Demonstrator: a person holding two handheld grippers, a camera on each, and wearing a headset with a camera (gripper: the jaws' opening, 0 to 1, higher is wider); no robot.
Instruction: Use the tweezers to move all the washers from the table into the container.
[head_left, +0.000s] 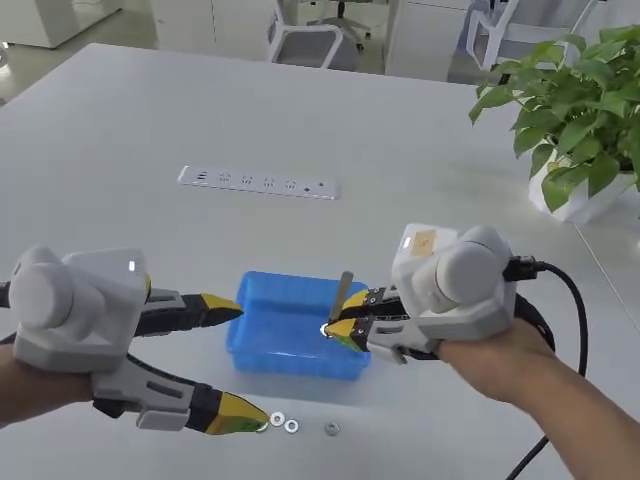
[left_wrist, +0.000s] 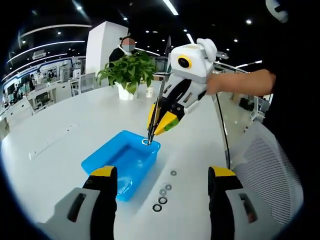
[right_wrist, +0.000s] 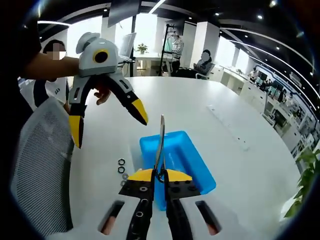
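Observation:
A blue container (head_left: 290, 340) sits on the white table. My right gripper (head_left: 340, 330) is shut on metal tweezers (head_left: 345, 288). Their tip pinches a washer (left_wrist: 145, 142) just above the container's (left_wrist: 122, 160) near corner rim. My left gripper (head_left: 232, 362) stands open with nothing in it at the container's left side. Loose washers (head_left: 276, 419) lie on the table in front of the container, another (head_left: 332, 429) further right. In the right gripper view the shut gripper (right_wrist: 160, 175) holds the tweezers (right_wrist: 161, 145) over the container (right_wrist: 177, 160), and the left gripper (right_wrist: 109, 127) hangs open beyond.
A white power strip (head_left: 258, 182) lies behind the container. A potted plant (head_left: 575, 110) stands at the table's far right. The right gripper's black cable (head_left: 565, 300) trails off to the right. Office chairs stand past the far edge.

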